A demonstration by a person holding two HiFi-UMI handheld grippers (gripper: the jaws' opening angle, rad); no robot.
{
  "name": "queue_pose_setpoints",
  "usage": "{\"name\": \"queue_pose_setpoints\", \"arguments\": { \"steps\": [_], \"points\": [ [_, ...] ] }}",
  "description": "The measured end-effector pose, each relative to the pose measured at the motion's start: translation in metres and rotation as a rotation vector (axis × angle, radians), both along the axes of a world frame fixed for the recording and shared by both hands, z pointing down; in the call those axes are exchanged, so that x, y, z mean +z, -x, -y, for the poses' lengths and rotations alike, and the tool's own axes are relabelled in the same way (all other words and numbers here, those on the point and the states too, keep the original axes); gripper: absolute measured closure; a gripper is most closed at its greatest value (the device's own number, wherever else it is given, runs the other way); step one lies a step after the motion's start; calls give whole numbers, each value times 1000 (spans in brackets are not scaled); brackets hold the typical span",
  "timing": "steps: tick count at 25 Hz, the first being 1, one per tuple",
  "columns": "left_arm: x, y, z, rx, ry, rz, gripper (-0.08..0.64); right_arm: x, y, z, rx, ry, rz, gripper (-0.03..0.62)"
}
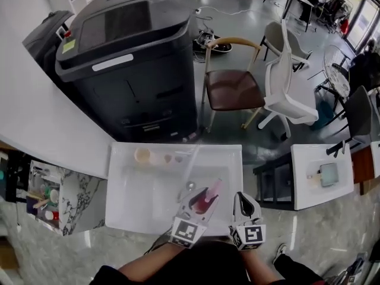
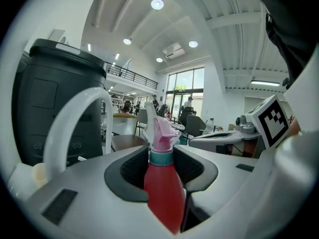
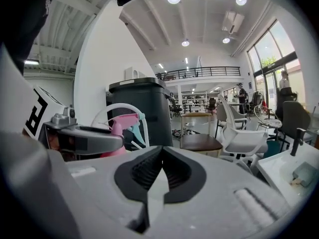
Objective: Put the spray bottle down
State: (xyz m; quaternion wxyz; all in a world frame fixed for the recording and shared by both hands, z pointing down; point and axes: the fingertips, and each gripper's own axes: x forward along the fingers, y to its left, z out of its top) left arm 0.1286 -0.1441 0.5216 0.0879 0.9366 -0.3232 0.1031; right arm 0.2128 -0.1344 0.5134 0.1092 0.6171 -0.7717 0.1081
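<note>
Bottle gripped in left gripper jaws, over white tray.
Red body between the pads, pink head above them. The tray holds small cups at its far edge. Right gripper jaws closed, empty, just beside.

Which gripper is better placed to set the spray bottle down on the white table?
Left. The left gripper holds the spray bottle above the white table; the right gripper is shut and empty.
</note>
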Motion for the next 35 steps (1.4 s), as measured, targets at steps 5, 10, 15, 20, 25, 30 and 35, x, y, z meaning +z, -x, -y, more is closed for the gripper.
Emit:
{"name": "queue_pose_setpoints", "arguments": {
  "steps": [5,10,15,20,25,30,35],
  "points": [
    [16,-23,40,-71,9,-27,397,18,-15,34,-38,32,10,594],
    [28,-37,90,-194,69,-62,397,42,-28,65,-80,78,21,595],
    [53,-47,132,-251,65,-53,397,59,-37,100,-106,92,5,595],
    [76,-60,162,-238,34,27,396,70,-47,133,-113,97,19,594],
    [82,-64,181,-283,12,-40,397,81,-52,157,-120,101,14,594],
    [96,-65,192,-302,-29,-43,397,91,-57,165,-121,111,17,594],
    [112,-72,195,-304,-55,-50,397,105,-58,160,-118,141,24,594]
  ]
}}
